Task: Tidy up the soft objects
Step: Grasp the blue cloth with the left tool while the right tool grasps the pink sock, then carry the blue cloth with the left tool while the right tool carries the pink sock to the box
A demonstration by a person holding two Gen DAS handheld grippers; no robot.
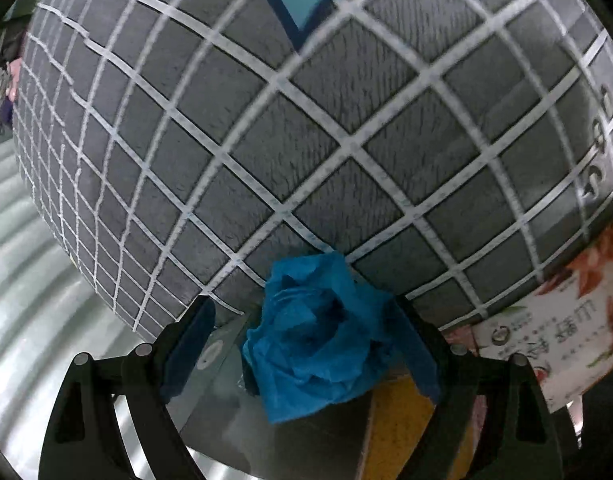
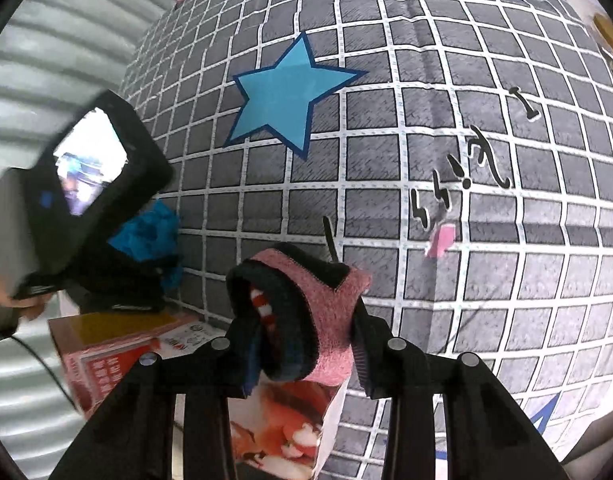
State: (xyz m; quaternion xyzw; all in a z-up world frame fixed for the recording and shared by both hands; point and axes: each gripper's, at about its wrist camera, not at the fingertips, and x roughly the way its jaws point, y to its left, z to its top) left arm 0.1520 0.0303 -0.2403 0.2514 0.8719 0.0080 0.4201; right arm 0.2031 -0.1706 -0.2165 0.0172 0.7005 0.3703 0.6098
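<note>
Left tool (image 1: 306,344): jaws wide; crumpled blue cloth (image 1: 318,340) sits between them, lower centre, seemingly touching only one pad; grip unclear.
Right tool (image 2: 302,328): clenched on a rolled pink sock (image 2: 330,308), bottom centre.
Bed (image 2: 426,160): grid sheet fills both views.
Boxes (image 2: 118,344): lower left, just below the left tool, nearer it than the right.

- Both fisheye views bow the gridded bedcover (image 1: 346,140) into a dome, with black vignette at the corners.
- The left wrist view is dim and smeared by motion blur (worst toward the top edge).
- The right wrist view is brighter and sharper; the camera screen (image 2: 90,160) glares white, and its housing is blurred.
- Shadow pools beneath the fingers (image 1: 194,344).
</note>
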